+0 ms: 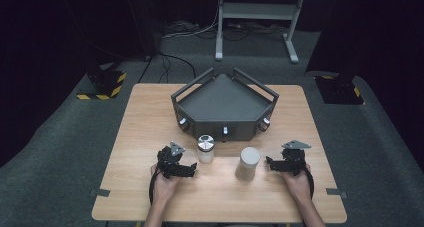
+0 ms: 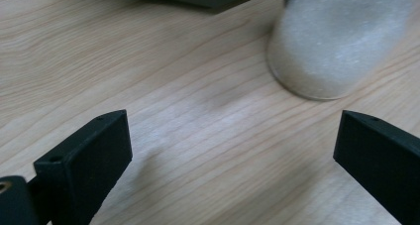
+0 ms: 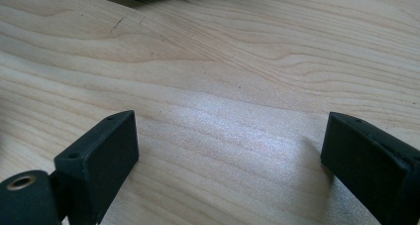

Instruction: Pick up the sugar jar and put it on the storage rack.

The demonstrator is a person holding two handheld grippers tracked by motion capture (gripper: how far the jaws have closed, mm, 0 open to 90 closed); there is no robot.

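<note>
Nothing is grasped yet, so the work looks to be at its very start. The left tool [image 1: 186, 168] rests low on the counter [image 1: 150, 117] with its jaws wide apart and empty, just beside the jar [image 1: 205, 148], a clear jar with a metal lid and white grains inside. In the left gripper view the jar [image 2: 337, 41] stands ahead and to the right of the jaws, not between them. The right tool [image 1: 272, 163] is also spread open and holds nothing; it lies just beside the white cup [image 1: 247, 163]. Both containers stand upright, near each other, in front of the grey tray [image 1: 220, 104]. All of the handling is left to do, I judge. The tray is empty, and nothing stands between either tool and its container.
</note>
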